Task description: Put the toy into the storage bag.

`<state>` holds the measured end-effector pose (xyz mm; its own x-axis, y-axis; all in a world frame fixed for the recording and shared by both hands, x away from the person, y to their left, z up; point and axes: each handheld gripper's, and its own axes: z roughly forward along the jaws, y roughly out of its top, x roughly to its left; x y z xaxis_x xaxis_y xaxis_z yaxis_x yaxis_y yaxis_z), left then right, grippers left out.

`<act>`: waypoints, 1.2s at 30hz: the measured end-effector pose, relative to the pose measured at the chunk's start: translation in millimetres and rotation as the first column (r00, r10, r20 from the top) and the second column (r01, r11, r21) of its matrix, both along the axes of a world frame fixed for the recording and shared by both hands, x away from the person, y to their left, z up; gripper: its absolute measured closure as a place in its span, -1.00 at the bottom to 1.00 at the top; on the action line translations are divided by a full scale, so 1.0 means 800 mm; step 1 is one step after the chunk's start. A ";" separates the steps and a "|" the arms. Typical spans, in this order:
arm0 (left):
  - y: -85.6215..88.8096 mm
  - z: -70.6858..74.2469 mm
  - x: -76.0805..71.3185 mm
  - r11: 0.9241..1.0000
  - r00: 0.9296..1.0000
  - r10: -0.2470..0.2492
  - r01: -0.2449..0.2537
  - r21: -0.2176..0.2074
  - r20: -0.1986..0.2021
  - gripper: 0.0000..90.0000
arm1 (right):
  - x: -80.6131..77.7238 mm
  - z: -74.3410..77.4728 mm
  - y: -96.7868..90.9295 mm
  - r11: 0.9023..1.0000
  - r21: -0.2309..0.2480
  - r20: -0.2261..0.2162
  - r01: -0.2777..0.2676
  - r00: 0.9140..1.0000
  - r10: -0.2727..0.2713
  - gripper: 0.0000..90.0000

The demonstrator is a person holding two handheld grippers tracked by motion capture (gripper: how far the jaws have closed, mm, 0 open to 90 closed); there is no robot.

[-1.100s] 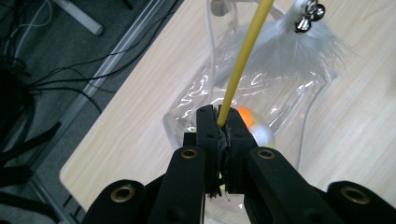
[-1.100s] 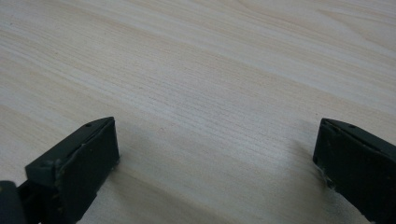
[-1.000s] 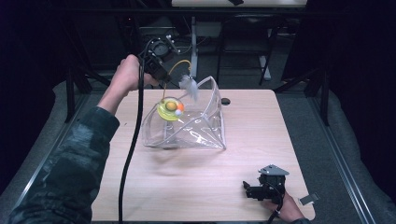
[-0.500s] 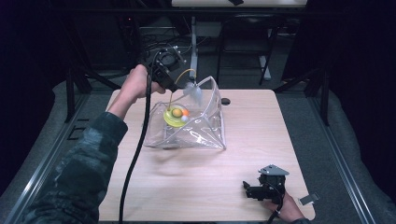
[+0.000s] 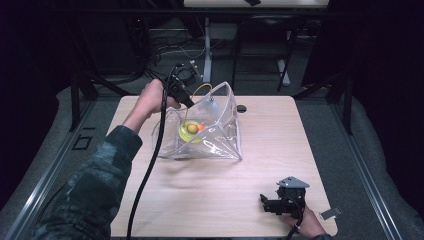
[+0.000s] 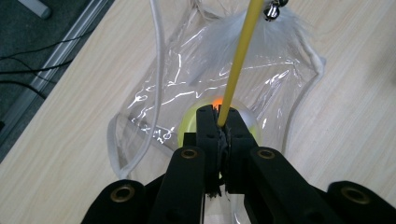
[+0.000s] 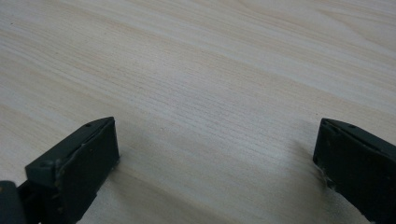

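A clear plastic bag [image 5: 215, 130] stands open on the wooden table [image 5: 270, 140], with a yellow-green round toy [image 5: 189, 131] and a small orange ball [image 5: 200, 127] inside. My left gripper [image 5: 186, 100] hangs over the bag's far left rim, shut on a thin yellow wand [image 6: 238, 56]. That wand [image 5: 201, 88] arcs over the bag and ends in a white feather [image 6: 243, 42] with a small bell [image 6: 272, 10]. In the left gripper view the bag [image 6: 187, 84] lies below my left gripper [image 6: 219, 122]. My right gripper [image 5: 267, 204] rests open at the table's near right, its jaws wide apart over bare wood [image 7: 210, 93].
A dark round hole [image 5: 242, 108] sits in the table behind the bag. A small grey tab [image 5: 330, 214] lies by the table's near right edge. The left gripper's black cable [image 5: 150, 160] trails across the table's left side. Dark frames and table legs stand beyond the far edge.
My left gripper has moved left and back with the wand, lifting the feather higher over the bag's opening. The right gripper has stayed put.
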<state>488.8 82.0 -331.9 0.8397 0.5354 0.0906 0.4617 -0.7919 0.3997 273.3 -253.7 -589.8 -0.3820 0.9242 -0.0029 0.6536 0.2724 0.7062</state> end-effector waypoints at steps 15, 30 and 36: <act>0.000 -0.053 0.011 0.999 0.998 0.029 -0.027 0.033 -0.050 0.95 | 0.000 0.000 0.000 1.000 0.006 0.005 -0.002 1.000 0.002 -1.00; -0.004 -0.079 0.015 0.998 0.997 0.049 -0.046 0.038 -0.067 0.93 | 0.000 0.000 0.000 1.000 0.000 0.004 -0.001 1.000 0.001 -1.00; -0.003 -0.081 0.015 0.998 0.996 0.054 -0.053 0.019 -0.069 0.91 | 0.000 0.000 0.000 1.000 0.000 0.004 -0.002 1.000 0.002 -1.00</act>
